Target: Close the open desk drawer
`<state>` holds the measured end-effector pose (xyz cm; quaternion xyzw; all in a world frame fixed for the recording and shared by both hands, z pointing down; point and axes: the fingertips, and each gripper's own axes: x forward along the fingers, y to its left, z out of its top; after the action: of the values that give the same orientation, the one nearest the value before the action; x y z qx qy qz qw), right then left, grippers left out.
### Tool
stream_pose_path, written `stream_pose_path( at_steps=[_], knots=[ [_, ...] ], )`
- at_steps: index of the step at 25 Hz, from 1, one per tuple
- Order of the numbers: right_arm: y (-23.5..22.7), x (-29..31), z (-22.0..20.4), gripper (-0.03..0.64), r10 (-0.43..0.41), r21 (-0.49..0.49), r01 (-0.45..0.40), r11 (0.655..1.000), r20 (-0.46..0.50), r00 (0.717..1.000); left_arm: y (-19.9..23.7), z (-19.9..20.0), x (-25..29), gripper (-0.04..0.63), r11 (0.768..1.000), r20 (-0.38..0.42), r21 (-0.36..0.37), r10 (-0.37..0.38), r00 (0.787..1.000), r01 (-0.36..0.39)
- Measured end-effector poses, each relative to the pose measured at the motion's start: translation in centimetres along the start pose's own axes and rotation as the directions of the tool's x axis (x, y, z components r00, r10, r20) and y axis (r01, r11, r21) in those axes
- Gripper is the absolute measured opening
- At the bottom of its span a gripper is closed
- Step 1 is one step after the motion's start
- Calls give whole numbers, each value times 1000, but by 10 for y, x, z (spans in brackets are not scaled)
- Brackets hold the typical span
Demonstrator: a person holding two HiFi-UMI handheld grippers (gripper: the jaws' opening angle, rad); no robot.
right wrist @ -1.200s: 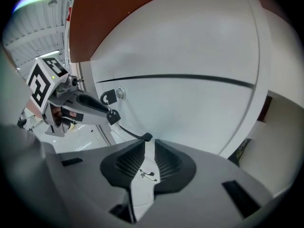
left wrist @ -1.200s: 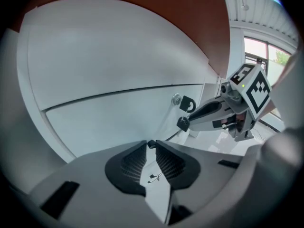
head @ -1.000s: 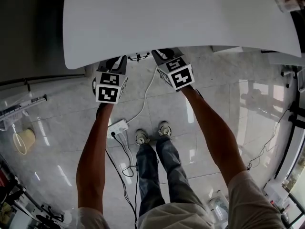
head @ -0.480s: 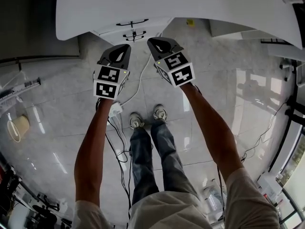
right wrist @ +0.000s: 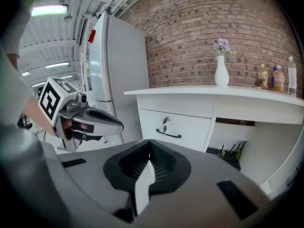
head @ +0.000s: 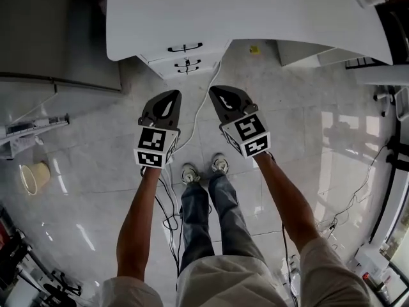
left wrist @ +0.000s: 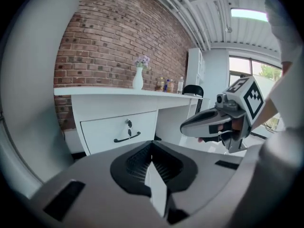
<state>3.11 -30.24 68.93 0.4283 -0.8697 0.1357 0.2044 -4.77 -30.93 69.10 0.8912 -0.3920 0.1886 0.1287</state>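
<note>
Jaws pressed together and empty, the left gripper (head: 170, 95) and right gripper (head: 216, 91) had drawn back from the white desk (head: 255, 11), its top drawer (head: 185, 47) sitting flush beneath the desktop, apparently closed.

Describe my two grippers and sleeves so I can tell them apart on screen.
Both the left gripper and right gripper are grey, pointed shells with black ribbed pads inside. Each carries a white cube printed with black square markers. The person wears short beige sleeves and blue jeans. The two look alike.
</note>
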Motion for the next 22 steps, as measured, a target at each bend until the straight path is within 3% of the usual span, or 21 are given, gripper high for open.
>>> stream_pose_path(
  at_steps=[8,13,22],
  knots=[
    [51,-94,31,18,-41,31,40,999,51,998,-51,37,-95,12,1000,78,2,23,997,-23],
    [78,-157,72,17,-90,87,80,993,108,990,-76,70,-152,12,996,129,-63,65,990,-58],
    [94,-220,141,17,-120,65,110,992,187,975,-93,139,-206,12,992,213,-90,109,971,-92]
  ],
)
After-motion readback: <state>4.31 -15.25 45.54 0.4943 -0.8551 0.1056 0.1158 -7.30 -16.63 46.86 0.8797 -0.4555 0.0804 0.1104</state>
